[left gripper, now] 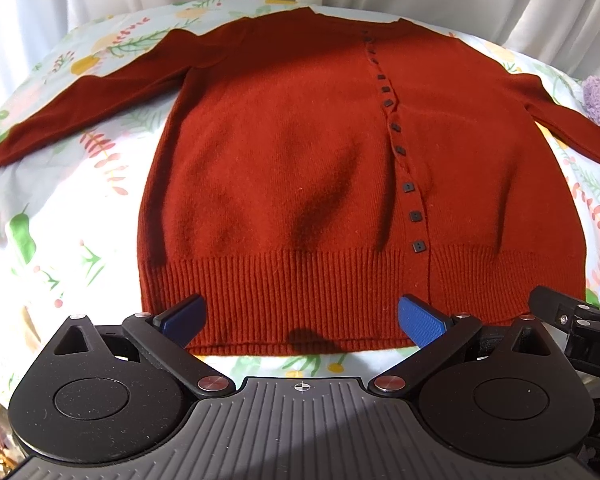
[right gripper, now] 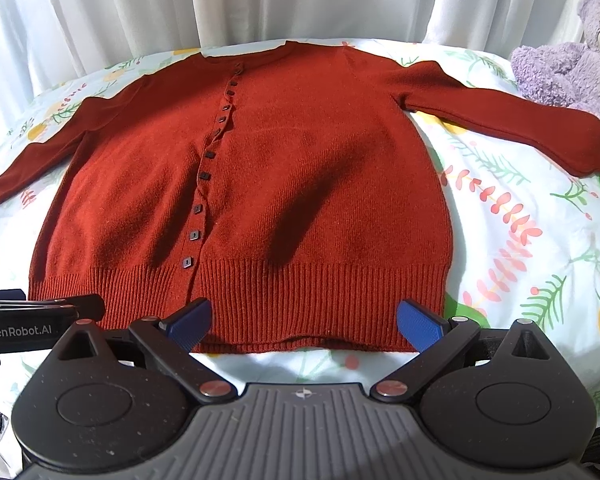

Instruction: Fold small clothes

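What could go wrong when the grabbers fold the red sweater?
The cardigan is soft knit, so an open left gripper or right gripper pinching only the top layer of the ribbed hem might leave the back behind. The button strip already ripples and could bunch in a fold. The right sleeve ends beside the purple teddy bear, so swinging it in might nudge the toy.

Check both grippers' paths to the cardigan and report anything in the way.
Nothing visible blocks either one. The left gripper and right gripper are both open at the hem of the cardigan. The stuffed bear sits off beside the right sleeve.
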{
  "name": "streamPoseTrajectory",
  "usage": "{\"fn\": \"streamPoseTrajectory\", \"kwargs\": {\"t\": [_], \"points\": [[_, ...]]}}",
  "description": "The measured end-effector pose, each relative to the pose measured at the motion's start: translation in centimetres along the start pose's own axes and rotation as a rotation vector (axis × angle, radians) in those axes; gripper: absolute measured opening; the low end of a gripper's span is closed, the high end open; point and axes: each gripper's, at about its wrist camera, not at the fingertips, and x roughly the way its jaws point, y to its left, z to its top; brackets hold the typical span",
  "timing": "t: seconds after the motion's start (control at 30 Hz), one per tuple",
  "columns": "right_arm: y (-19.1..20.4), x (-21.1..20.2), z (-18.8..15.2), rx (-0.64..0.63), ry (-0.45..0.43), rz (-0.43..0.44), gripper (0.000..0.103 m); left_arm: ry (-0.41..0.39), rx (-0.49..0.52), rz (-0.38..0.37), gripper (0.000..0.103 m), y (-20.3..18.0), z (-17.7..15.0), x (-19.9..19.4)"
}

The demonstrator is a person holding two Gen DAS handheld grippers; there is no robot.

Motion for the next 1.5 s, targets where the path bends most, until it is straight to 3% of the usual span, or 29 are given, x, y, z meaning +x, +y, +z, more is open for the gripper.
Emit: {"fn": "streamPoseTrajectory", "kwargs": {"t": [0.5,0.63,0.77,0.97,1.1,1.2,1.23,1.33,1.4,1.5], "points": [[-1.0,0.7,0.4,0.047,0.014,0.033,0.099,0.016,0.01,-0.02,0.103,-0.3,0.8,0.5],[-2.5,0.6,0.6,0.124,-0.02,0.091,0.099,0.022,0.002,-0.047,0.103,-0.2,1.2,0.8],[-4.7,0.3,1.0,0.166,-0.152,0.166,0.099,0.025,-0.039,-0.072,0.103,0.3,2.1,1.3],[-14.0,0.3,4.5,0.365,-0.415,0.086,0.099,0.011,-0.111,-0.126,0.103,1.6,4.4,1.9],[-23.6,3.0,6.8,0.68,-0.459,-0.016,0.097,-0.009,-0.168,-0.134,0.103,2.2,6.1,2.4],[-30.6,6.7,7.1,0.943,-0.449,0.043,0.071,-0.012,-0.223,-0.136,0.103,2.5,7.3,3.1],[-31.8,8.0,7.3,1.004,-0.434,0.039,0.057,-0.013,-0.235,-0.141,0.103,2.5,7.6,3.3],[-35.0,11.1,6.9,1.137,-0.398,0.004,0.038,-0.01,-0.267,-0.157,0.103,2.5,8.4,3.9],[-36.4,12.5,6.4,1.197,-0.387,-0.005,0.032,-0.009,-0.272,-0.157,0.103,2.5,8.7,4.4],[-37.5,13.2,6.3,1.23,-0.443,0.039,0.031,-0.003,-0.284,-0.153,0.103,2.5,9.2,5.1]]}}
